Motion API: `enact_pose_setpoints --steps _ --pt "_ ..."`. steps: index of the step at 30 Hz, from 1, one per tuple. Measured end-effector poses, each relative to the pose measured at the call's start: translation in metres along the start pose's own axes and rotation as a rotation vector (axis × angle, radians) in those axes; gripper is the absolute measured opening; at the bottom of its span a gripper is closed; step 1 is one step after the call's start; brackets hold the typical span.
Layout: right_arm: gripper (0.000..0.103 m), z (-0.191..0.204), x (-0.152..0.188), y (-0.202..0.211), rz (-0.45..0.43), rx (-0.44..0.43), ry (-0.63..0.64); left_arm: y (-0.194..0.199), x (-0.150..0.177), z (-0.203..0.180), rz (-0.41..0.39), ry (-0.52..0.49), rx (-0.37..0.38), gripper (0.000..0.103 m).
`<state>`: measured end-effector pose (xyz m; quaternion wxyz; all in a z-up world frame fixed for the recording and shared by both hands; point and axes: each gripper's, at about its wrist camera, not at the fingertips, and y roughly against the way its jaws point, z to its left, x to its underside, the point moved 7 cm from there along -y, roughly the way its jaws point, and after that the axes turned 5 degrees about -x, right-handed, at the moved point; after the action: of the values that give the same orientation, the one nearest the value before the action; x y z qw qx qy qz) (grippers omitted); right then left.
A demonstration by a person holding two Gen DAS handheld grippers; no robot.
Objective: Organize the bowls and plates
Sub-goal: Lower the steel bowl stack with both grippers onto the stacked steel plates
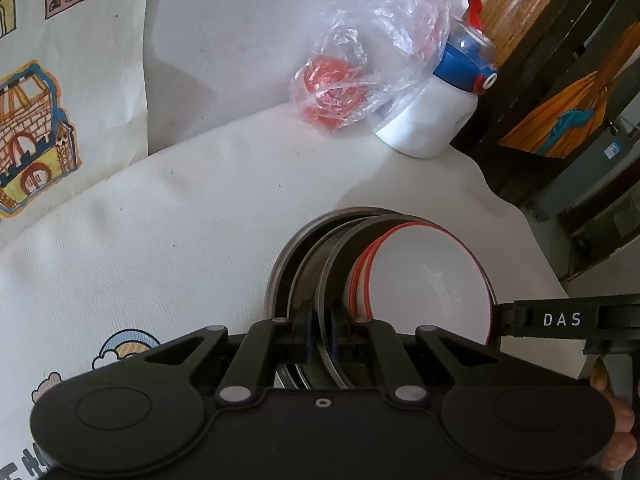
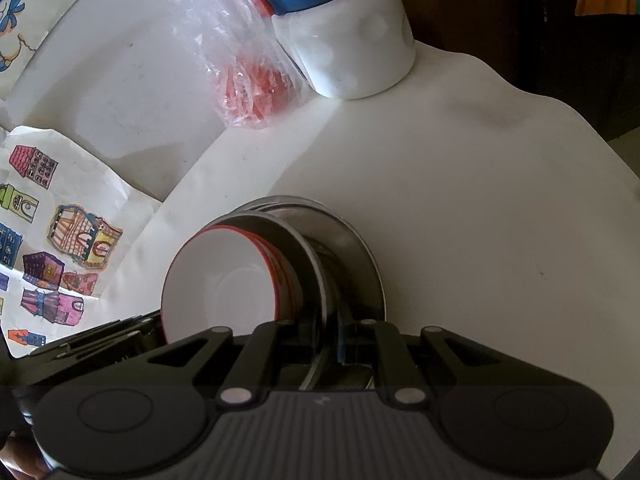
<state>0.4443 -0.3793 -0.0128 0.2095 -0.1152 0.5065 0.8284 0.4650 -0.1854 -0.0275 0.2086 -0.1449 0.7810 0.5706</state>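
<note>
A stack of steel plates (image 1: 304,256) with white red-rimmed bowls (image 1: 428,276) nested on top is held between both grippers above the white table (image 1: 200,220). My left gripper (image 1: 321,328) is shut on the rim of the steel stack on its near side. My right gripper (image 2: 330,336) is shut on the rim of the steel stack (image 2: 352,256) from the opposite side; the white bowls (image 2: 220,284) lie left of it. The right gripper's body (image 1: 568,320) shows at the right of the left wrist view.
A crumpled clear plastic bag with something red inside (image 1: 340,92) and a white bottle with a blue and red cap (image 1: 436,112) stand at the table's far edge. A cloth printed with houses (image 2: 60,240) lies at the left. Dark wooden furniture (image 1: 560,80) is beyond the table.
</note>
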Motion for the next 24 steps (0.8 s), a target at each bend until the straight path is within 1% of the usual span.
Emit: enact_pose_setpoints --steps 24 --pt "0.013 0.0019 -0.0016 0.001 -0.009 -0.009 0.02 0.0025 -0.0001 0.0046 -0.008 0.028 0.006 0.007"
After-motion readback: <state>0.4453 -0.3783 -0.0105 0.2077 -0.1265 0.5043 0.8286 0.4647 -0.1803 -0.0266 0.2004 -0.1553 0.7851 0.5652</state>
